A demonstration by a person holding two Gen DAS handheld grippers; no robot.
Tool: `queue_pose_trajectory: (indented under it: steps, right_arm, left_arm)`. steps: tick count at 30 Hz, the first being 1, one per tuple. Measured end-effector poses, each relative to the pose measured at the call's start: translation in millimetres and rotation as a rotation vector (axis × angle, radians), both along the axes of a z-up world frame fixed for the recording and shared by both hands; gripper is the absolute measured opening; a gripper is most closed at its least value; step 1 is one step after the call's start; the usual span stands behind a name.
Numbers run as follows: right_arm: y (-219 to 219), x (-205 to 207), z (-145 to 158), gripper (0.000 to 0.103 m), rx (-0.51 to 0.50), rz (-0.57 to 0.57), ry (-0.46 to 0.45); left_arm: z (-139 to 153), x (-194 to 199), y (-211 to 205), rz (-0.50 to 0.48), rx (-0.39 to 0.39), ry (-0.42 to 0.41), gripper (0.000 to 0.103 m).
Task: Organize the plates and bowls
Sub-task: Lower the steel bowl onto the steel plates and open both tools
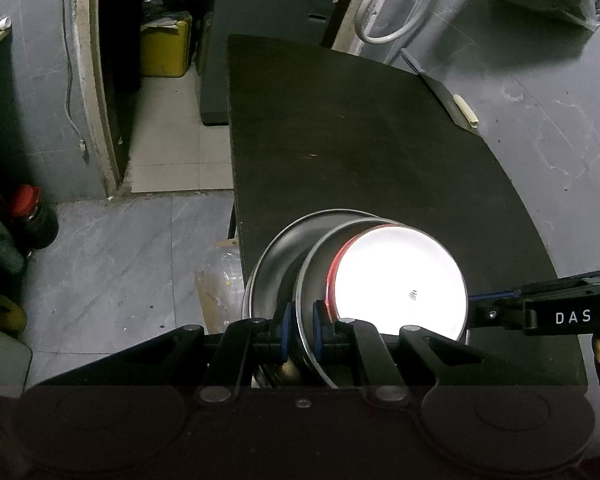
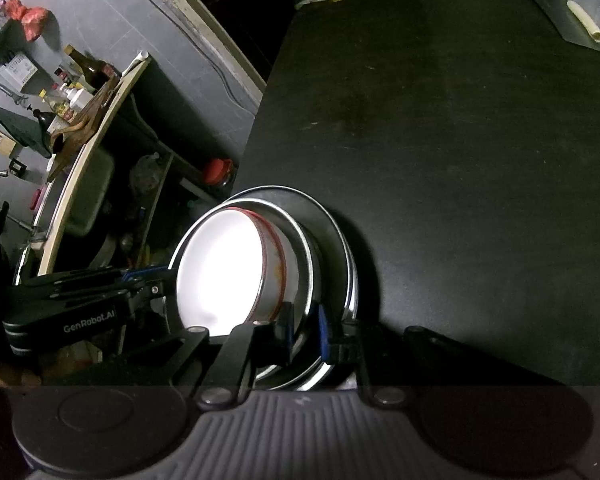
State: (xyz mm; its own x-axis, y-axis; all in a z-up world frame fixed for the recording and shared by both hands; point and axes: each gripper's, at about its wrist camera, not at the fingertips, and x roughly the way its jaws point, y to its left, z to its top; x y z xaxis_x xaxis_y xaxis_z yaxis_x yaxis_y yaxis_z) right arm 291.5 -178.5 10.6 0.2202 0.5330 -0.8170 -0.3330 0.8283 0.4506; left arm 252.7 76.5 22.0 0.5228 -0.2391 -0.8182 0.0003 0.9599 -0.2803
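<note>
A stack of dishes sits at the near left corner of the black table [image 1: 360, 140]. A wide steel plate [image 1: 276, 248] is at the bottom, and a steel bowl [image 1: 320, 264] stands in it. Nested in the bowl is a brightly lit white dish with a red rim [image 1: 400, 284]. My left gripper [image 1: 302, 330] is shut on the bowl's near rim, with one blue pad inside and one outside. My right gripper [image 2: 306, 330] is shut on the steel bowl [image 2: 300, 256] at the opposite rim. Each gripper shows in the other's view: the right gripper [image 1: 500, 312] and the left gripper [image 2: 156, 280].
A cleaver with a pale handle [image 1: 444, 92] lies at the table's far right edge. On the floor to the left are a yellow box [image 1: 166, 46] and a red-capped jar [image 1: 32, 216]. A shelf with bottles [image 2: 80, 80] stands left of the table.
</note>
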Motion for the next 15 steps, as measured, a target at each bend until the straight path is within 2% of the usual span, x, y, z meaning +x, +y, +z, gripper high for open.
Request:
queue_pose_trajectory:
  steps: [9, 12, 15]
  right_arm:
    - [-1.1, -0.3, 0.0, 0.016, 0.009, -0.013, 0.002]
    - [-1.2, -0.3, -0.5, 0.016, 0.009, -0.017, 0.002]
    - [-1.7, 0.4, -1.2, 0.018, 0.006, -0.026, 0.002]
  left_arm:
    - [-1.2, 0.9, 0.2, 0.017, 0.005, 0.004, 0.011]
    - [-1.1, 1.0, 0.3, 0.019, 0.01, 0.004, 0.013]
    - [-1.0, 0.8, 0.4, 0.024, 0.025, 0.006, 0.021]
